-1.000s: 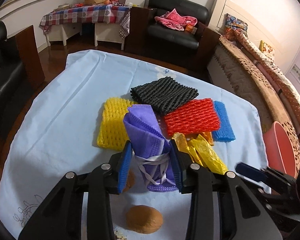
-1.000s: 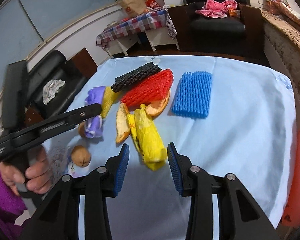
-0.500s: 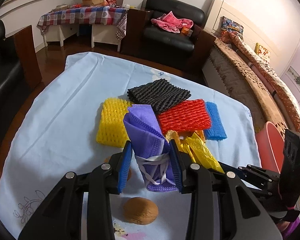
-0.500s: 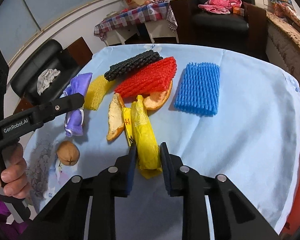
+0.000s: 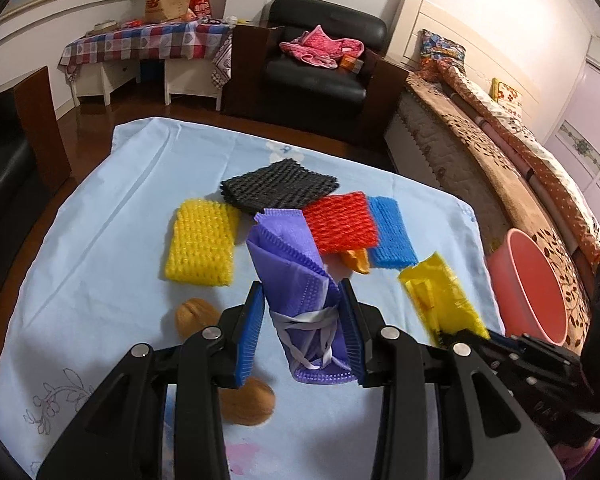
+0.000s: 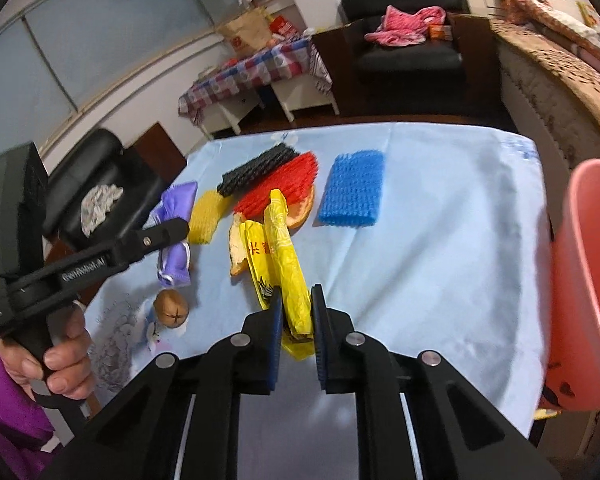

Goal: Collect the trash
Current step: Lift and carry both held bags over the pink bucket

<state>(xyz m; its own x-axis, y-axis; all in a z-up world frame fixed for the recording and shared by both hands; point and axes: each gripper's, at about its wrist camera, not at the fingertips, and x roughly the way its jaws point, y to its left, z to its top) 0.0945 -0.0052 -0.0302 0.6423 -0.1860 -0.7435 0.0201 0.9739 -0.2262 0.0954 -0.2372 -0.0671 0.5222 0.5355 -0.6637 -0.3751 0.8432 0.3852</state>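
Note:
My left gripper [image 5: 302, 332] is shut on a folded purple face mask [image 5: 292, 268] and holds it above the blue tablecloth [image 5: 100, 220]. My right gripper [image 6: 296, 324] is shut on a yellow plastic wrapper [image 6: 288, 260], lifted off the cloth; it also shows in the left wrist view [image 5: 440, 296]. On the cloth lie yellow [image 5: 202, 246], black [image 5: 278, 188], red [image 5: 340, 224] and blue [image 5: 392, 234] foam nets, orange peel [image 6: 302, 210] and two walnuts [image 5: 194, 314] [image 5: 246, 400]. The mask shows in the right wrist view too [image 6: 174, 240].
A pink bin [image 5: 528, 284] stands off the table's right edge, also seen in the right wrist view [image 6: 588, 280]. A bed runs along the right. A black armchair [image 5: 320, 64] and a checked side table [image 5: 148, 44] stand beyond the table. A black sofa is at left.
My right gripper closed on the yellow wrapper and lifted it off the cloth toward the right. My left gripper kept its hold on the mask and rose a little.

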